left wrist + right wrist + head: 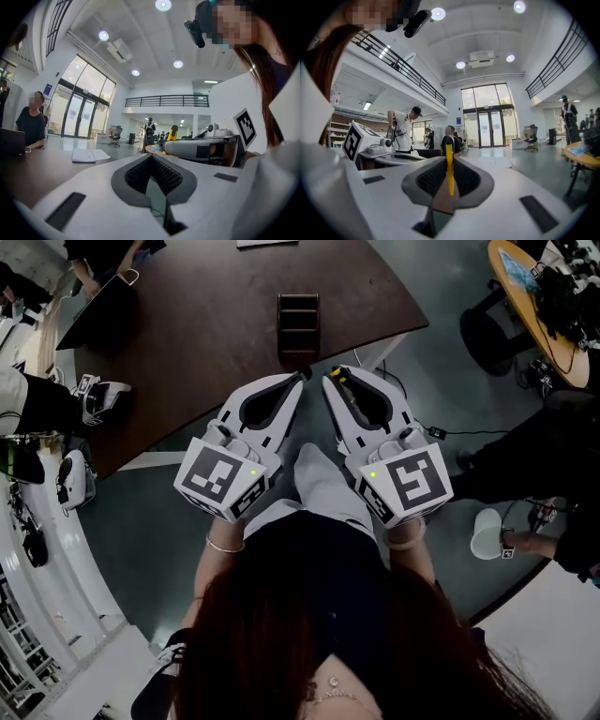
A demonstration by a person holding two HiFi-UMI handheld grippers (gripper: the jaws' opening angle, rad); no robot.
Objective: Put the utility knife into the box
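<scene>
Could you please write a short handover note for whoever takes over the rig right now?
Left gripper: shut, empty.
Right gripper: shut on the yellow utility knife, held edge-on.
Box: on the brown table ahead of both grippers, apart from them.
Done: knife grasped.
Left: carry it over the box and release it inside.

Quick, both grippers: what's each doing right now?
Left gripper: closed, empty.
Right gripper: closed on the utility knife.

The right hand-held gripper point(449, 161) is matt white plastic with ribbed pads point(431, 178), the utility knife point(450, 174) smooth yellow plastic.
</scene>
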